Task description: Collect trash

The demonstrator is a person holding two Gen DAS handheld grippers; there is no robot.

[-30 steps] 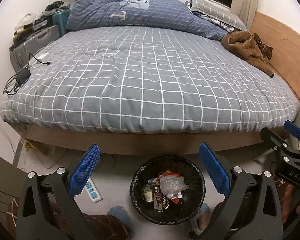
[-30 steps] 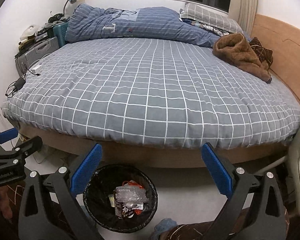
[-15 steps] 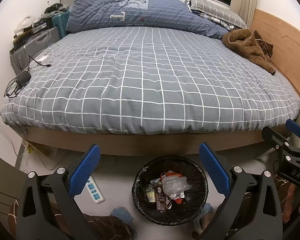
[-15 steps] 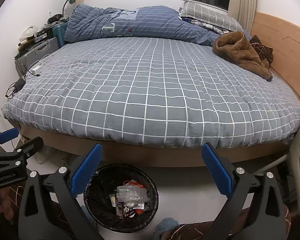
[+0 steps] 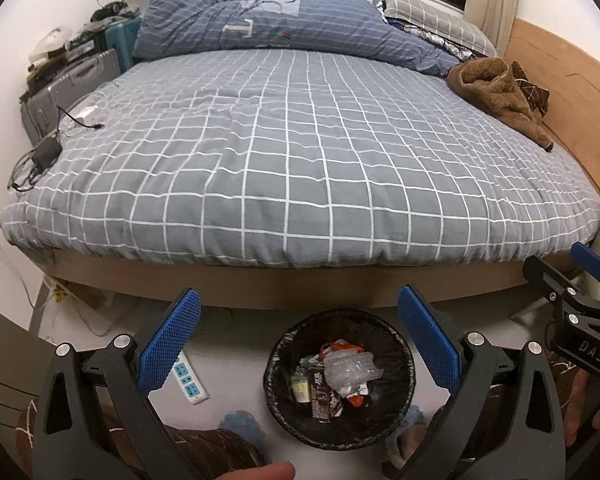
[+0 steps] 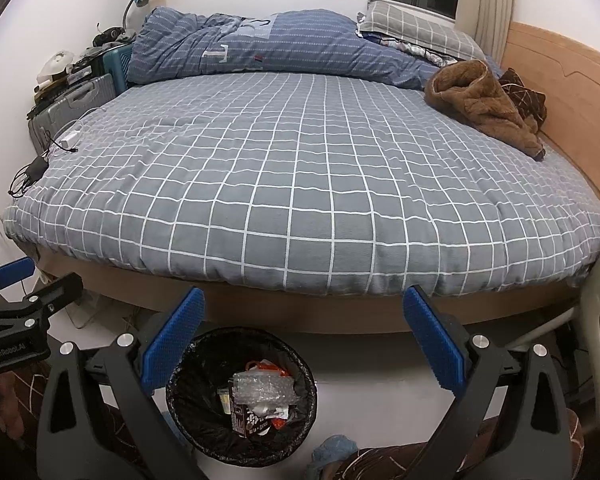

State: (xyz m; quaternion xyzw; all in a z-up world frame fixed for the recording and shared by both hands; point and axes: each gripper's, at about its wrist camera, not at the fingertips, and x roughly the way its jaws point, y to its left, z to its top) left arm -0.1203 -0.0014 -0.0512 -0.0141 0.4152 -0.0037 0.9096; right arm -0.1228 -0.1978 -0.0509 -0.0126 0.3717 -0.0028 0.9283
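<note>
A round black bin [image 5: 284, 344] with a black liner stands on the floor at the foot of the bed. It holds crumpled clear plastic [image 5: 350, 368], wrappers and a small carton. The bin also shows in the right wrist view [image 6: 192, 352], lower left. My left gripper [image 5: 298, 340] is open and empty, hovering above the bin. My right gripper [image 6: 304, 338] is open and empty, just right of the bin. Each gripper shows at the edge of the other's view.
A bed with a grey checked cover [image 5: 300, 152] fills the room ahead. A brown garment [image 5: 496, 92] lies at its right. Chargers and cables [image 5: 44, 156] lie at its left edge. A power strip [image 5: 188, 376] lies on the floor. Suitcases [image 5: 72, 88] stand at the left wall.
Both views have drifted slightly; the bin sits a little lower and further right in the left wrist view. Both grippers stay open and empty.
</note>
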